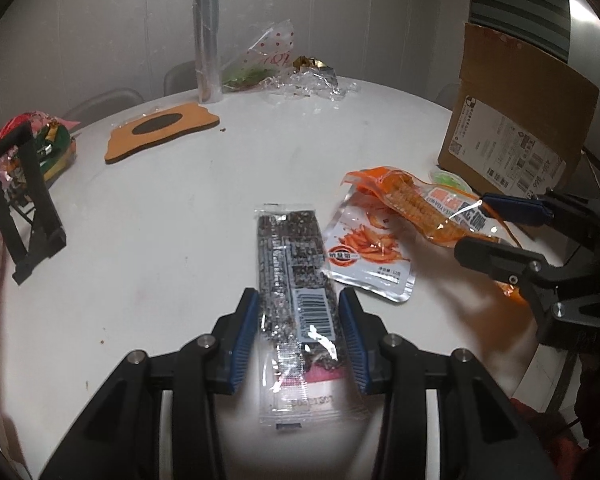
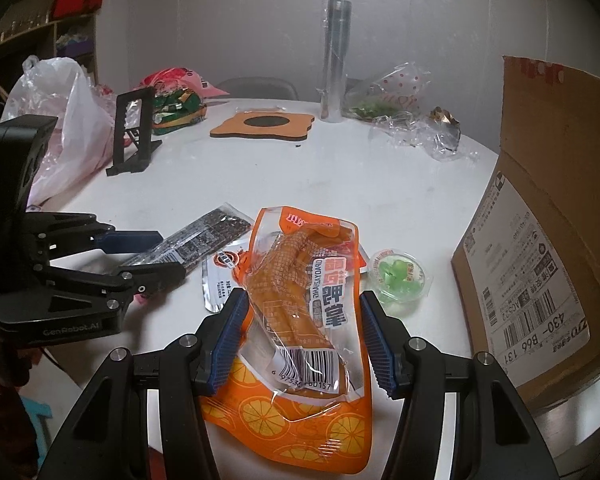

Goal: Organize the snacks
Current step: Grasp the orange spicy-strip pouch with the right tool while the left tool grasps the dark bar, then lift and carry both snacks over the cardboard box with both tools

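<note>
While your left claw (image 1: 298, 304) clamps the dark seaweed packet (image 1: 294, 280), your right claw (image 2: 302, 312) grips the orange snack pouch (image 2: 300, 320) at its three o'clock, above the white counter (image 1: 160, 208).

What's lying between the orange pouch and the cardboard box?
A small green jelly cup sits between the orange pouch and cardboard box, clearest in the right wrist view.

White round table (image 1: 172, 208) bears a cardboard box (image 1: 516, 136); an orange coaster (image 1: 160, 130) (dark-centred); crumpled cellophane (image 1: 312, 82).
</note>
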### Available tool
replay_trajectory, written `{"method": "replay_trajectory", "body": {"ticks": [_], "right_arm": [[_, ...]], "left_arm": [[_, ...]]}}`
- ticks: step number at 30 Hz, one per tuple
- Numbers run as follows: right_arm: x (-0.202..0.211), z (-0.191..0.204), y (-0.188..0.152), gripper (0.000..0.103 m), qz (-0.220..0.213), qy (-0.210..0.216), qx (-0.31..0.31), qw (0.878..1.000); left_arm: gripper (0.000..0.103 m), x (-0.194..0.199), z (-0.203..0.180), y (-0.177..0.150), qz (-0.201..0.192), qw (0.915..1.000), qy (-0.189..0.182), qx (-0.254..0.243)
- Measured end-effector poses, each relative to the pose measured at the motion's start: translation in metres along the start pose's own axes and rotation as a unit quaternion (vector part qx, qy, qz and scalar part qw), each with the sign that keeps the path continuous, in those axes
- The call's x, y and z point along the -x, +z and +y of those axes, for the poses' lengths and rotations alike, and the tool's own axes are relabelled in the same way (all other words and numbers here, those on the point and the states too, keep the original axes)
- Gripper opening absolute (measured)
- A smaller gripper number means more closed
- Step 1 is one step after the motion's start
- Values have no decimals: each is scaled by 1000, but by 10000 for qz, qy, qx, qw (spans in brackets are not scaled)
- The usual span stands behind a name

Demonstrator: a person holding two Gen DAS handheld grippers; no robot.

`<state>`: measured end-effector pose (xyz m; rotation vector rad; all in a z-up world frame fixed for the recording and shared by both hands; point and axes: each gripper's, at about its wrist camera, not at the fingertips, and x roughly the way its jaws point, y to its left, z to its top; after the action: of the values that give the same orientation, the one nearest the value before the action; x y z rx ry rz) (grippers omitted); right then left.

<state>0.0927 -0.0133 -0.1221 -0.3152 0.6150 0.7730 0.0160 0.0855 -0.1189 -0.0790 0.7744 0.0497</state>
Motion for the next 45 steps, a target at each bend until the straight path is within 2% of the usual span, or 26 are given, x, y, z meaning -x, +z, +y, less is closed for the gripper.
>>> {"method": "replay_trajectory", "body": {"ticks": [4, 10, 13, 19, 27, 36, 42, 45], "right_arm": [[0, -1, 1, 53, -21, 58, 5, 10000], [1, -1, 0, 53, -19, 97, -26, 9999], [0, -1, 0, 53, -7, 95, -28, 10000], [0, -4, 1, 53, -28, 78, -13, 10000], [10, 3, 6, 53, -152, 3, 68, 9999], [25, 6, 27, 53, -356, 244, 227, 9988], [59, 7, 60, 53, -773, 403, 474, 9951], [88, -1, 76, 53, -1084, 366, 562, 9918]], "left_arm": [[45, -2, -1, 1, 31, 10000, 87, 6], [45, -7, -4, 6, 80, 9998, 175, -69], [40, -9, -6, 8, 82, 9996, 225, -123], [39, -9, -6, 8, 54, 9997, 212, -116], [39, 7, 2, 10, -209, 9997, 93, 55], [39, 49, 19, 28, -770, 9964, 279, 204], [39, 96, 16, 65, -1455, 9887, 339, 102], [39, 120, 5, 88, -1792, 9835, 247, -55]]}}
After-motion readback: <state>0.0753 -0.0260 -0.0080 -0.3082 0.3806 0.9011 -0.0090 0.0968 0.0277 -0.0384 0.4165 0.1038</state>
